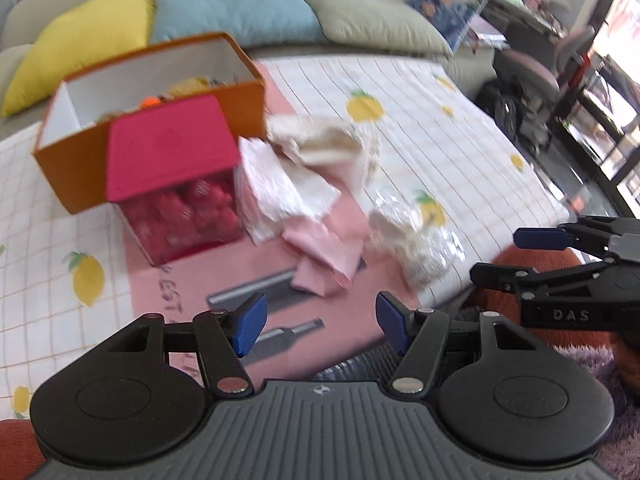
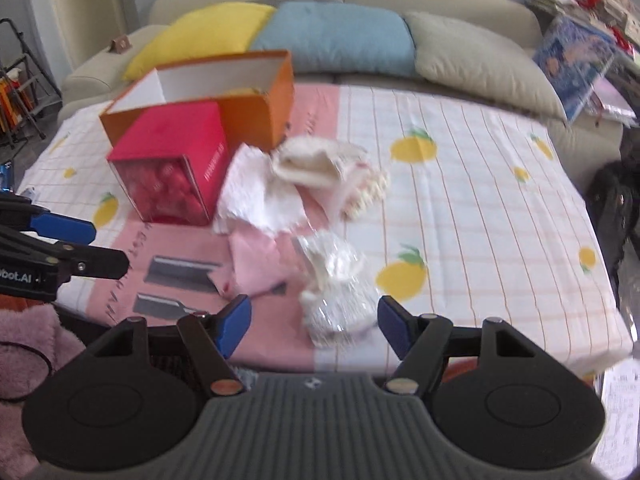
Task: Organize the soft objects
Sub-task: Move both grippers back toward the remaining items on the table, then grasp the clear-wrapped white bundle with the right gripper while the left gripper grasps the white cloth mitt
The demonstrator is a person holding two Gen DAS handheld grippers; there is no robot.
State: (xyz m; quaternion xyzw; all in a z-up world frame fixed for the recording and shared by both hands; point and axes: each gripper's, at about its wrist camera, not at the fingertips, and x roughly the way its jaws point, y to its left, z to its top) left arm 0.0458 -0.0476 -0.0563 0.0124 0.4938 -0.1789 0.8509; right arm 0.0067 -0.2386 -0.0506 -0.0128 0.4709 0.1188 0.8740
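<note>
On the lemon-print cloth (image 2: 480,184) that covers the table, the orange box (image 2: 256,104) serves as the landmark: it stands open at the far left, and some soft things already seem to lie inside it, a yellowish lump and something bright orange just showing over its rim in the left wrist view. What they are is too blurred to tell. Touching the front of the orange box is a red box (image 2: 168,160) with a clear front, full of small red pieces.

Most of the sorting is, by my reading, not yet done. Just to the right of the orange box lies a loose heap: a cream cloth (image 2: 316,164) on top, a white towel (image 2: 260,196) beside the red box, a pink cloth (image 2: 260,264) nearer the camera, and a clear bag of white stuff (image 2: 340,292) nearest of all. None of these is inside either box.

The left gripper (image 1: 318,322) is released, jaws wide, nothing between them, hanging over the near edge of the table well short of the orange box. The right gripper (image 2: 314,326) is also released and empty, its jaws spread just in front of the clear bag without touching it. That bag looks the likeliest thing to be picked up first.
</note>
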